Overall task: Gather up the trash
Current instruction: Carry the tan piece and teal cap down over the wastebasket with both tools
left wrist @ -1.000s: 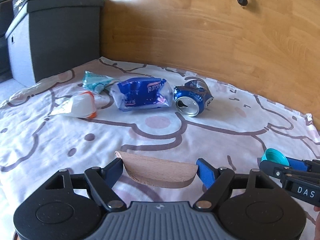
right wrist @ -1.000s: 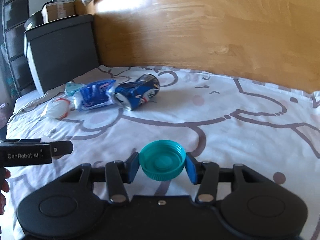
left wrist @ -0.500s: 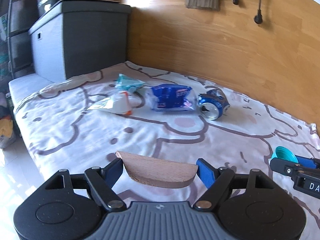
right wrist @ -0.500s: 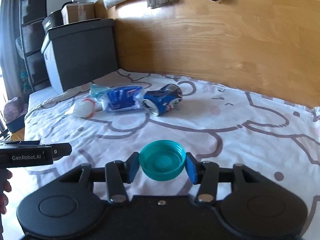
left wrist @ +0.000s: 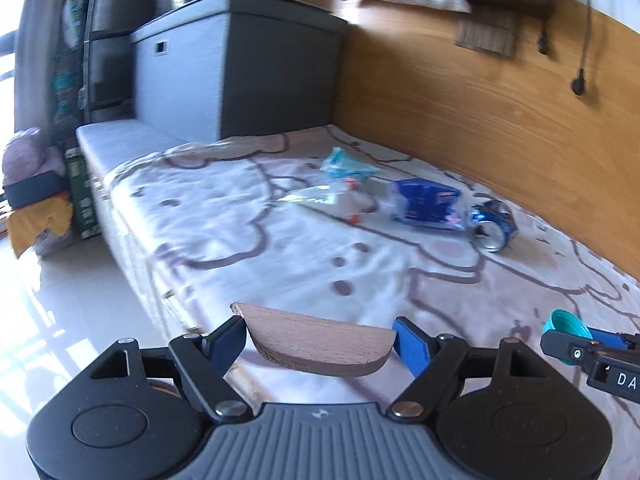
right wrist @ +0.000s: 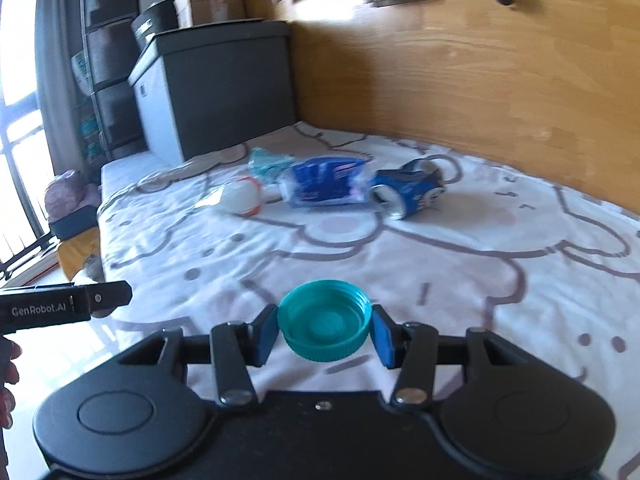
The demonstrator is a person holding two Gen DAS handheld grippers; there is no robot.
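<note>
My left gripper (left wrist: 319,340) is shut on a flat piece of wood (left wrist: 320,346) and holds it above the bed's near edge. My right gripper (right wrist: 325,330) is shut on a teal bottle cap (right wrist: 325,322), also above the bed; the cap shows in the left wrist view (left wrist: 566,326) too. On the bedsheet (right wrist: 440,272) lie a crushed blue can (right wrist: 410,194), a blue plastic wrapper (right wrist: 326,186), a white and orange wrapper (right wrist: 240,198) and a teal wrapper (right wrist: 266,162), all well beyond both grippers.
A wooden headboard wall (right wrist: 480,72) runs behind the bed. A dark grey storage box (right wrist: 216,80) stands at the far left corner. The white tiled floor (left wrist: 60,320) lies left of the bed, with bags and boxes (left wrist: 40,200) on it.
Both grippers have pulled back and up from the trash, keeping the wood and the cap. The left view has swung left, so the bed edge and floor now show.
</note>
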